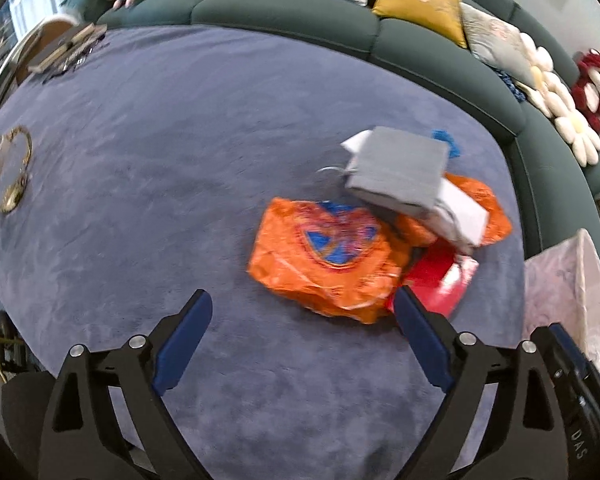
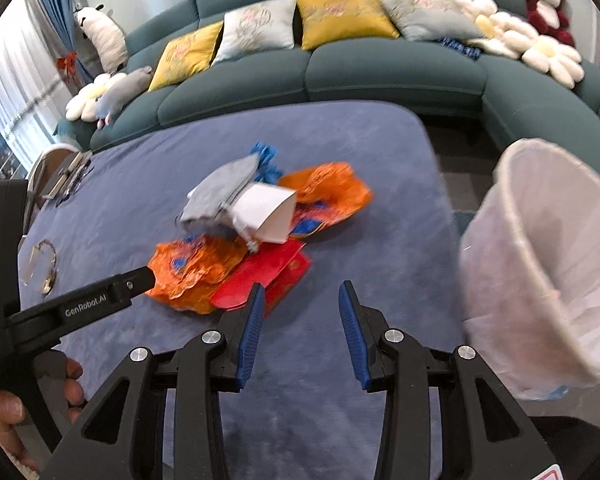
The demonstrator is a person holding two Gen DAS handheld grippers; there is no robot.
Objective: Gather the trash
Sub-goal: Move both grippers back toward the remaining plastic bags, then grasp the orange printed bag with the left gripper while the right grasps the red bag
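Trash pile (image 2: 256,232) mid-table on blue cloth (image 2: 356,152); red packet (image 2: 266,276) (long axis toward sofa (image 2: 380,68)) nearest right gripper (image 2: 302,298), fingers spread, empty. Left gripper (image 1: 302,308) spread, over orange bag (image 1: 320,264). Bin (image 2: 540,264) right of pile.

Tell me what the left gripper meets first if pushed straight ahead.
Probably the orange wrapper: it lies just beyond the open left gripper, between its fingers' lines. Depth is uncertain.

**Black claws, blue pads**

Left claw (image 1: 302,310) and right claw (image 2: 301,304): black angular frames with triangular cutouts, silver round screws, ribbed blue finger pads (image 2: 252,330). White "GenRobot.AI" lettering marks one arm. Bare-skinned hand (image 2: 28,404).
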